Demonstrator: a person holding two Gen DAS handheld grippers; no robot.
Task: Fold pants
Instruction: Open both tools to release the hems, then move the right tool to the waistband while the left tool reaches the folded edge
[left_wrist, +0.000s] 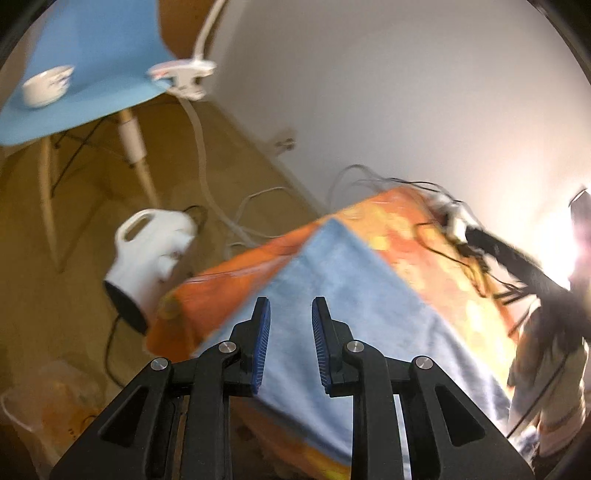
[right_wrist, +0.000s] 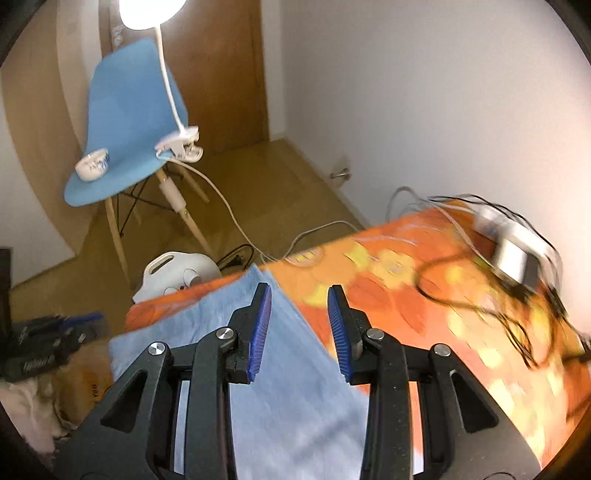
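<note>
Soft, pale-blue fleecy pants (right_wrist: 280, 387) lie flat on an orange floral tablecloth (right_wrist: 424, 295); left gripper (left_wrist: 291, 345) and right gripper (right_wrist: 300, 332) hover, jaws apart, empty. Tangled black cables (right_wrist: 480, 295) nearby.

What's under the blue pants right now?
The blue pants lie on an orange flowered cloth that shows on both sides of them. Whatever the cloth covers, and the part of it beneath the pants, is hidden.

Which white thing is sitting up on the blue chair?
The small white bowl sits on the blue chair seat; the white heater stands on the floor.
</note>
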